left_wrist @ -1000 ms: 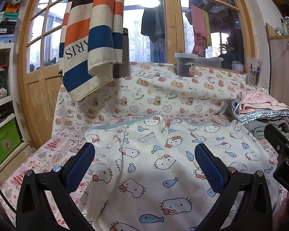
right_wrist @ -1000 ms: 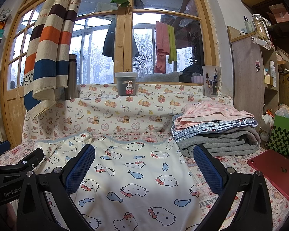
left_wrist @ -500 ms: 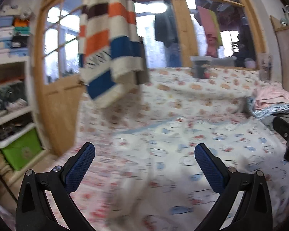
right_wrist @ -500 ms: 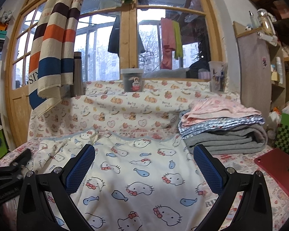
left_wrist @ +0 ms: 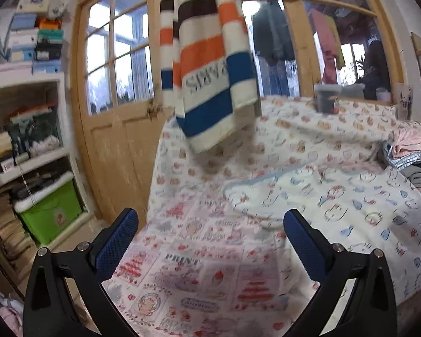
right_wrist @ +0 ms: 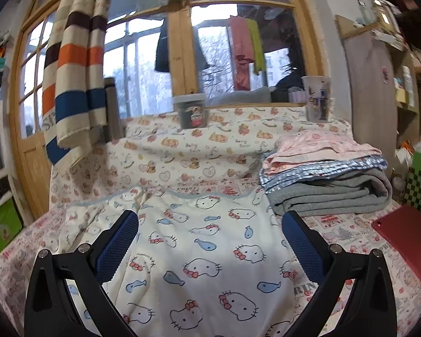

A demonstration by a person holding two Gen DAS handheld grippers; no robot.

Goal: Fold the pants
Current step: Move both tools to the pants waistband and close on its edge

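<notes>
two tools are hovering over the bed, each with its blue-padded fingers spread wide and gripping nothing. the right tool (right_wrist: 210,245) is hanging directly above the pants (right_wrist: 205,252), which are lying flat beneath and ahead of it, waistband at the far edge. the left tool (left_wrist: 210,243) is floating above the printed bed sheet (left_wrist: 182,275), the pants (left_wrist: 350,205) lying ahead to its right. beyond the right tool's right finger, a stack of folded clothes (right_wrist: 325,179) is sitting. farther off, a striped towel (right_wrist: 75,84) is hanging by the window.
</notes>
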